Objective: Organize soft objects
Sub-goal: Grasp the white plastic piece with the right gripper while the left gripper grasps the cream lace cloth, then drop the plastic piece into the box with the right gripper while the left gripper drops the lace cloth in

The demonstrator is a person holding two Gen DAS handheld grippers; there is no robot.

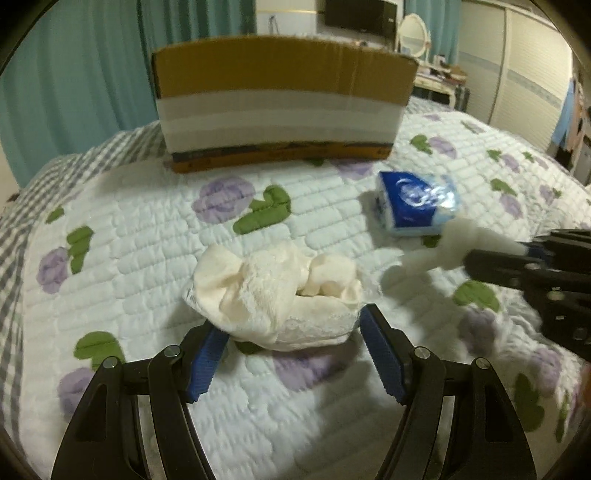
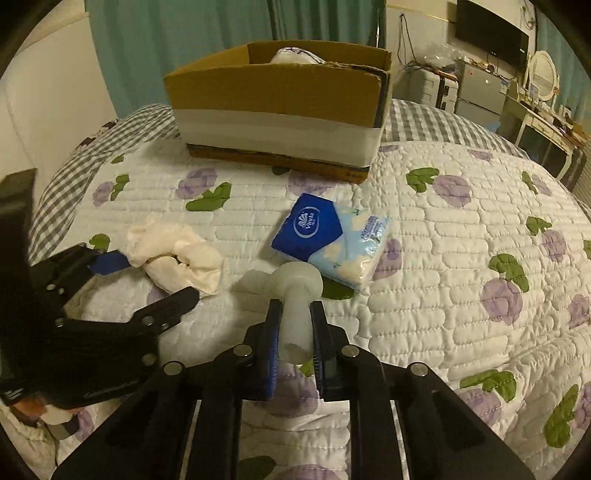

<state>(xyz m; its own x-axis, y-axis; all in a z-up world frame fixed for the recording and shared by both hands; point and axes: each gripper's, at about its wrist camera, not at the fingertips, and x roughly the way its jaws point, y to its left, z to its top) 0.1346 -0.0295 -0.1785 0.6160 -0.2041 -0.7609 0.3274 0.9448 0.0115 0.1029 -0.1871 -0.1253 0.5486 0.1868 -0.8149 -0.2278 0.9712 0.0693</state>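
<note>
On a quilted bed (image 1: 147, 258), the left gripper (image 1: 291, 354) is hovering with jaws spread wide around a crumpled white cloth (image 1: 277, 295), which looks light and limp; pinching a bunched fold should work. The right gripper (image 2: 295, 332) is squeezing a pale squashy toy (image 2: 295, 291). Beside it is lying a tissue pack (image 2: 332, 240) reading "Vinda". A cardboard box (image 2: 277, 107) is standing behind.

Floral quilt (image 1: 155, 236); curtains (image 1: 74, 74); mirror (image 1: 413, 33).

Crumpled white cloth (image 1: 280, 295) and blue tissue pack (image 1: 415, 203) lie apart — box (image 1: 277, 103) behind.
</note>
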